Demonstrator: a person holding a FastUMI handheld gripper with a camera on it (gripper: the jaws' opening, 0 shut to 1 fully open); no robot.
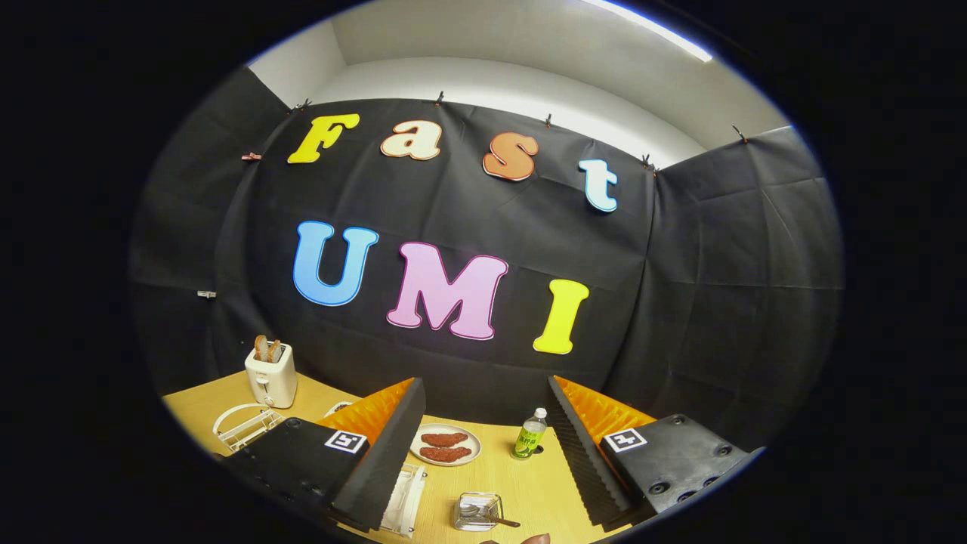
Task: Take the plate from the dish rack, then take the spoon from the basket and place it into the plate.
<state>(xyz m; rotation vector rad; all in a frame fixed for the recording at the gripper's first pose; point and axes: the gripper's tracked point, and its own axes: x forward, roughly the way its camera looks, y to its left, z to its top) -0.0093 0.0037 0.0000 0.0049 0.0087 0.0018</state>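
**Over the wooden table, fingers spread wide and empty**

Down at the near edge, the hand-held gripper [483, 453] has its two ribbed black foam fingers [381, 461] parted wide, orange-backed, gripping nothing and touching nothing. Between them, closest in, sits the small clear square basket [477, 511] with the metal spoon [491, 516] lying inside. Beside the left finger, a white wire dish rack [404, 499]. Further ahead, a round pale plate [446, 444] carrying two reddish-brown patties, then a green-labelled plastic bottle [529, 435]. Off left, a white toaster [271, 374] with bread slices upright.
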